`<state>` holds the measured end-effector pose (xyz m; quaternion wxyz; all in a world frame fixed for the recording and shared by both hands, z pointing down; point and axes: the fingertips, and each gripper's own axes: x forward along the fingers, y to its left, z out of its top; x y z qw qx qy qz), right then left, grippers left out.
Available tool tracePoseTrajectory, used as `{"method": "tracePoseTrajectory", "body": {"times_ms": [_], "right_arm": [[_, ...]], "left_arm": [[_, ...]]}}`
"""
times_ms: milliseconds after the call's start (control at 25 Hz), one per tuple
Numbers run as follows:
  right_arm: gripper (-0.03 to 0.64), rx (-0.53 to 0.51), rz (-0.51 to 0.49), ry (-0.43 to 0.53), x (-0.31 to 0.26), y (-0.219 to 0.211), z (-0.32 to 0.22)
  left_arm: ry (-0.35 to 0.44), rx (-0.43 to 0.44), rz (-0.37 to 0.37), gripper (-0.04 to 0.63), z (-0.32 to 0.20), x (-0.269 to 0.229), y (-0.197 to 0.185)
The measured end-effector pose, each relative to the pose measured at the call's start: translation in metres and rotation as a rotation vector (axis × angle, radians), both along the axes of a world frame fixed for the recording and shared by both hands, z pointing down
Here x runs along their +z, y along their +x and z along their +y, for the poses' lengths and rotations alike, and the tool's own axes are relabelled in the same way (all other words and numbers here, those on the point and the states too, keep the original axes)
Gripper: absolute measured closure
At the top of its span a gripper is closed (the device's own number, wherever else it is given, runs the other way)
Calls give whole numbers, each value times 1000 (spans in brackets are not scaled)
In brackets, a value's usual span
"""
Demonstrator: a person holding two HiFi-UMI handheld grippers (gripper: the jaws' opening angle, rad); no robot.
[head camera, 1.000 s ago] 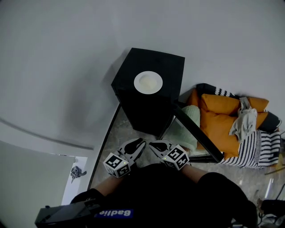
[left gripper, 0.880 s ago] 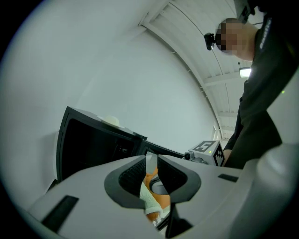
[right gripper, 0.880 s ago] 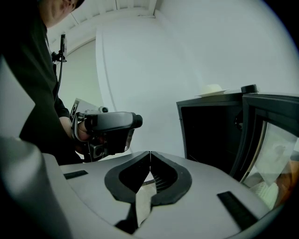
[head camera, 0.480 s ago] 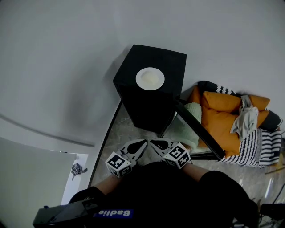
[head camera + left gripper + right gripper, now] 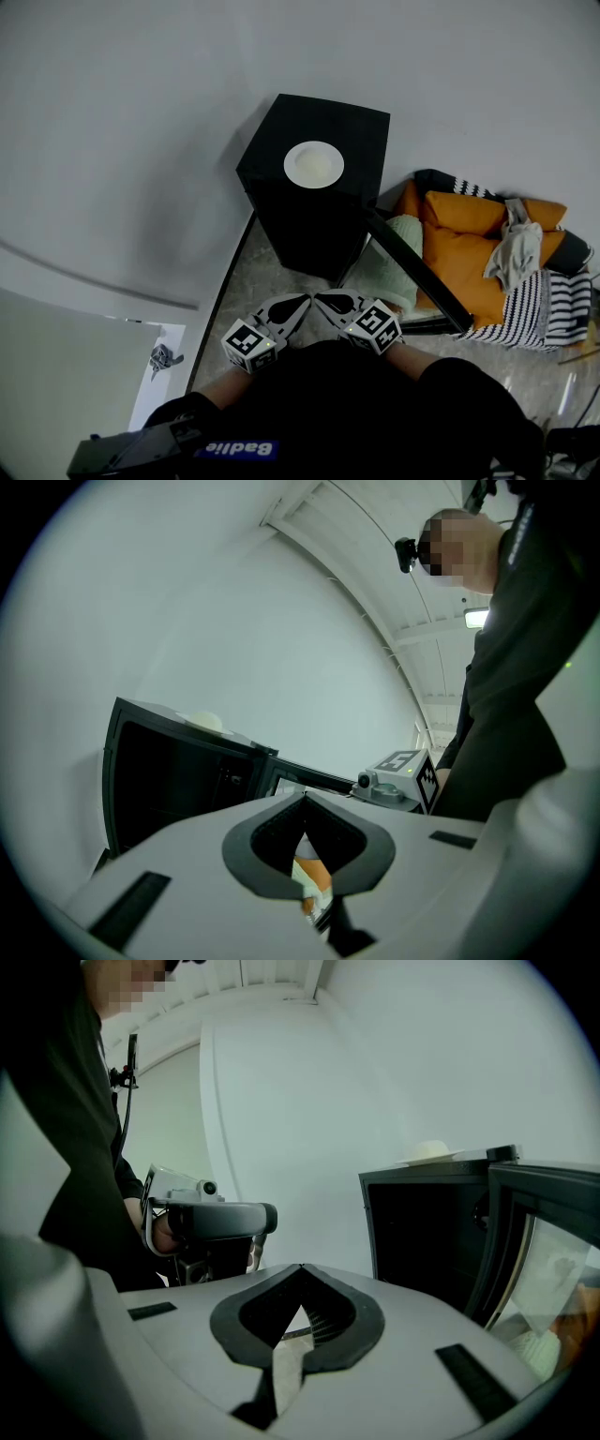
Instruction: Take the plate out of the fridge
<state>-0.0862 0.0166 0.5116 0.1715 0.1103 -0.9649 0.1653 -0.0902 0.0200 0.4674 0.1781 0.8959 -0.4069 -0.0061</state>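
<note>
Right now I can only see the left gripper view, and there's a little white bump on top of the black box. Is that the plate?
Observer: Yes. The head view shows a round white plate lying flat on top of the black fridge, not inside it.
Operator: Is my other gripper holding anything?
Observer: No. In the right gripper view the right gripper has its jaws together with nothing between them.
Operator: What's next to the fridge?
Observer: Orange cushions lie on the floor, just past the open door.
</note>
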Motion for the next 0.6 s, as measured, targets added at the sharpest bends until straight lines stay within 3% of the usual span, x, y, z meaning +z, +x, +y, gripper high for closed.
{"method": "tracePoseTrajectory", "body": {"times_ms": [600], "right_arm": [[606,21,1,1,0,6,1]], "left_arm": [[1,4,4,588,2,0,5]]}}
